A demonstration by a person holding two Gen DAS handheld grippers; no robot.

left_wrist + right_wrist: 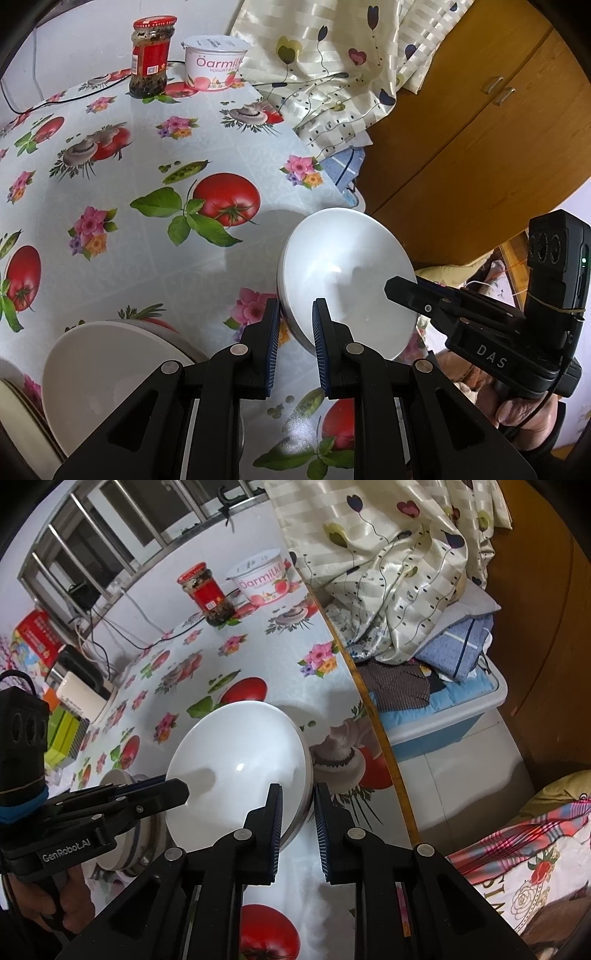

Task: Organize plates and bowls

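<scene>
A white bowl (347,273) hangs tilted on edge above the flowered tablecloth (147,155), near the table's right edge. My left gripper (295,314) is shut on its near-left rim, which sits between the blue pads. My right gripper (395,288) reaches in from the right and clamps the opposite rim. In the right wrist view the same bowl (240,768) shows its hollow side, with my right gripper (297,797) shut on its lower right rim and my left gripper (177,790) on its left rim. Another white bowl (110,369) rests at the lower left beside stacked plates (14,406).
A red-lidded jar (151,59) and a yogurt tub (216,61) stand at the table's far end. A curtain (332,62) and a wooden cabinet (461,147) are past the right edge. Boxes and cables (74,679) crowd the table's left side.
</scene>
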